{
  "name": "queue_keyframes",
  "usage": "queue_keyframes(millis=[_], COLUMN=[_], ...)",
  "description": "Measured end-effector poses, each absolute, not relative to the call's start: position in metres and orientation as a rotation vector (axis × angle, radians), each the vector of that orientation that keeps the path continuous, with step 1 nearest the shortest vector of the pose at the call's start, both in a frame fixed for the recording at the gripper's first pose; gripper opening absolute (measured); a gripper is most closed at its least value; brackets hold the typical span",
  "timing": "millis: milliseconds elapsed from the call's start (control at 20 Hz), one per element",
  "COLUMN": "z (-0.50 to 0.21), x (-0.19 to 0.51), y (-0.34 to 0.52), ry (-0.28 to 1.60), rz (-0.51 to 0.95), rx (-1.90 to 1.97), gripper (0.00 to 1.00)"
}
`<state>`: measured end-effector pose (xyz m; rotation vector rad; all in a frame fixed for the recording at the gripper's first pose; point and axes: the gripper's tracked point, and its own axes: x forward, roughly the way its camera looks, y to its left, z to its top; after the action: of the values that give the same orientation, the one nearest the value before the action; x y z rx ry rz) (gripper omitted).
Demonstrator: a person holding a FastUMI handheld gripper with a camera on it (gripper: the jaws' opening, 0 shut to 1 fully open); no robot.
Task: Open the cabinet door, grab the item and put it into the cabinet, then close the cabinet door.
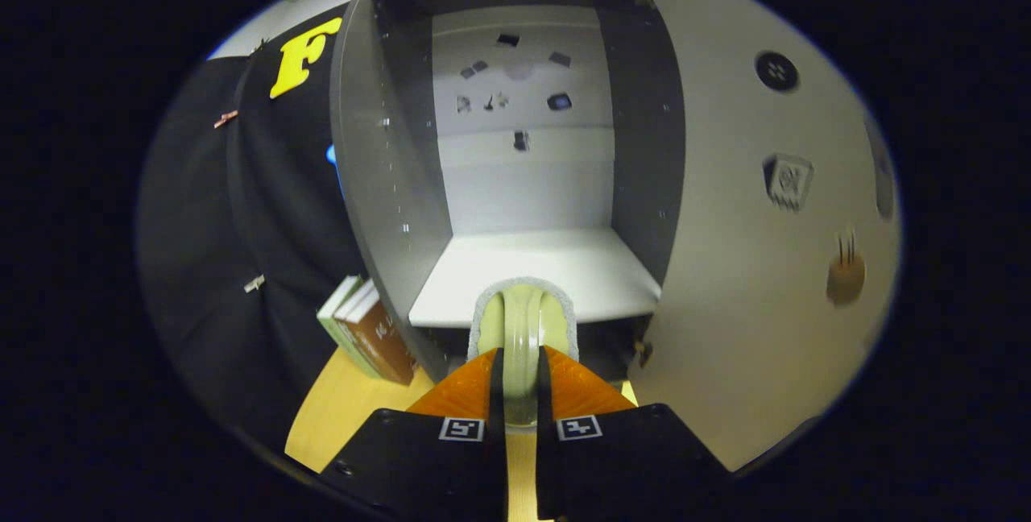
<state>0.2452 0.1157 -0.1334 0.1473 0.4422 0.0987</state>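
We hold the gripper (520,373) with its fingers nearly closed, both pressing on a pale green cup (522,329) seen edge-on between them. The cup sits just in front of the cabinet (387,184), level with its white shelf (548,268), which lies bare. The cabinet door (749,264) stands swung open. Books (366,330) lean beside the cabinet on the wooden table (338,413).

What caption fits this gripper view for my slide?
Gripper shut on a pale green item, held before the open cabinet and its bare shelf.
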Motion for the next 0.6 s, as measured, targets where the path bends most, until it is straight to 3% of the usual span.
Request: queue_keyframes(millis=[150, 600], z=[-0.124, -0.183], x=[0.296, 0.410], y=[0.120, 0.126], ry=[0.435, 0.555], rz=[0.088, 0.038], rx=[0.103, 0.063], gripper=[0.18, 0.18])
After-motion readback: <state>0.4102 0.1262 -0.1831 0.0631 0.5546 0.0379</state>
